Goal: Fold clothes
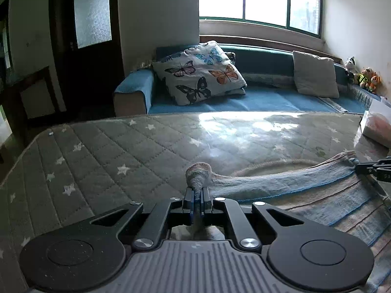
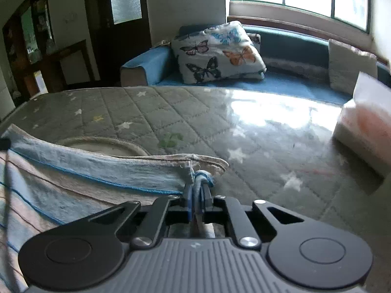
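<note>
Here we see the left tool (image 1: 197, 196) pressed together on a bunched corner of the striped garment (image 1: 281, 183), which lies on the star-patterned quilted desk (image 1: 110, 151). The right tool (image 2: 198, 195) pinches the garment's other corner, with blue stitching caught between its fingers. Only the left view shows the soft toys (image 1: 364, 78) by the sofa (image 1: 244, 102) and the right tool's tip at the frame edge. The right view alone shows the garment's neckline (image 2: 105, 144) closely, and a blurred white bag (image 2: 361, 127).
</note>
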Tool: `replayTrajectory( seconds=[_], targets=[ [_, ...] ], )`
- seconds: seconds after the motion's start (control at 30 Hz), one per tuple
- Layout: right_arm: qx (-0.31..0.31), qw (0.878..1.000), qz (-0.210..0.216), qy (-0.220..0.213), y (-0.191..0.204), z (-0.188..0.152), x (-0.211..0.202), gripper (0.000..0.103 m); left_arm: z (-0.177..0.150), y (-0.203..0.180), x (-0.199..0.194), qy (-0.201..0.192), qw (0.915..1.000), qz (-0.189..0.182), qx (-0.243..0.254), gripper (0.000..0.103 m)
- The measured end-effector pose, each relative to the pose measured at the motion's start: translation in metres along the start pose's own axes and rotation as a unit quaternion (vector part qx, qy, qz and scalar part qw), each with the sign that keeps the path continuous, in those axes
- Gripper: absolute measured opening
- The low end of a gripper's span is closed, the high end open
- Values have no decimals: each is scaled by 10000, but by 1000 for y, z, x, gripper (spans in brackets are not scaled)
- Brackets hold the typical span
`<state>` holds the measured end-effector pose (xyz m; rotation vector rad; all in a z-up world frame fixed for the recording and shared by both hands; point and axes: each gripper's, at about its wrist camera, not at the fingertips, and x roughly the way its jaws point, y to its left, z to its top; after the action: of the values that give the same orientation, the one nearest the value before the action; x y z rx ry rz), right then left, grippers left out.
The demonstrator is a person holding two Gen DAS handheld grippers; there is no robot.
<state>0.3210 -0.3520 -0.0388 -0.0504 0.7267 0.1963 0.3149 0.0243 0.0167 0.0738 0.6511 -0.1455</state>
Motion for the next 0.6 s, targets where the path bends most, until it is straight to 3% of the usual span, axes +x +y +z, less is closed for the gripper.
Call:
replayTrajectory(
  seconds=[0.17, 0.33, 0.4, 0.47, 0.5, 0.6],
  targets=[
    [-45, 9988, -227, -429, 0, 12, -5, 4, 10, 0, 15, -152, 9997, 150, 89, 6],
    [-118, 9986, -457, -228, -1, 17, 18, 6, 11, -2, 48, 61, 9993, 321, 176, 11],
    [-156, 9976, -660, -100, -1, 15, 27, 9, 7, 4, 54, 206, 9988, 431, 65, 19],
    [-78, 9981, -613, 18, -5, 14, 28, 11, 4, 14, 49, 241, 9984, 510, -53, 35],
    [-40, 9982, -593, 19, -7, 13, 26, 13, 2, 19, 43, 222, 9984, 523, -79, 38],
    [-124, 9985, -537, 4, -4, 12, 12, 37, -5, 31, 20, 205, 9979, 604, -114, 54]
  ],
)
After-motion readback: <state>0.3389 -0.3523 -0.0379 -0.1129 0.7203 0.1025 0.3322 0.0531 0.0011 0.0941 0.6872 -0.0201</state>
